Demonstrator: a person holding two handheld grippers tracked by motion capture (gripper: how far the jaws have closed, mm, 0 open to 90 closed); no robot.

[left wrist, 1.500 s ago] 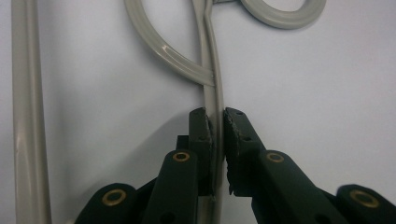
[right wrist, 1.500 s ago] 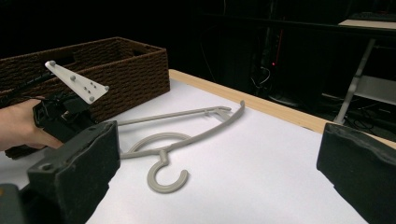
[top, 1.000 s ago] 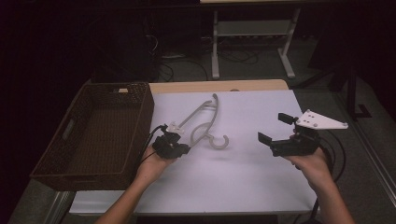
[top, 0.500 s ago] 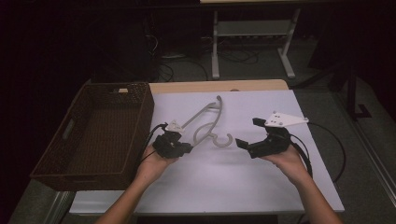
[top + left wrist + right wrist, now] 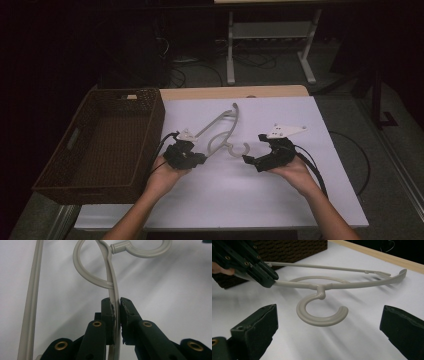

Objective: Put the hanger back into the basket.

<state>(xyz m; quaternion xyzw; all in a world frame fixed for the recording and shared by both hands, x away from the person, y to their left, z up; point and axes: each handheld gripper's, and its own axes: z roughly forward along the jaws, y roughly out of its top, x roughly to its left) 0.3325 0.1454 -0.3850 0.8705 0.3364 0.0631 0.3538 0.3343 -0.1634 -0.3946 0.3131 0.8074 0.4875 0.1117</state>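
Left tongs (image 5: pixel 117 312) pinch the hanger (image 5: pixel 223 131) arm mid-desk beside the basket (image 5: pixel 107 145); right tongs (image 5: pixel 329 335) gape wide at its hook, and should close squarely around that curve.

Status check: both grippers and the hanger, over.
Left gripper shut on hanger arm. Right gripper open, facing its hook, not touching. Path clear; basket off left.

A hanger (image 5: pixel 222 131) lies on the table (image 5: pixel 280 195) (basket (image 5: pixel 107 145) to its left).
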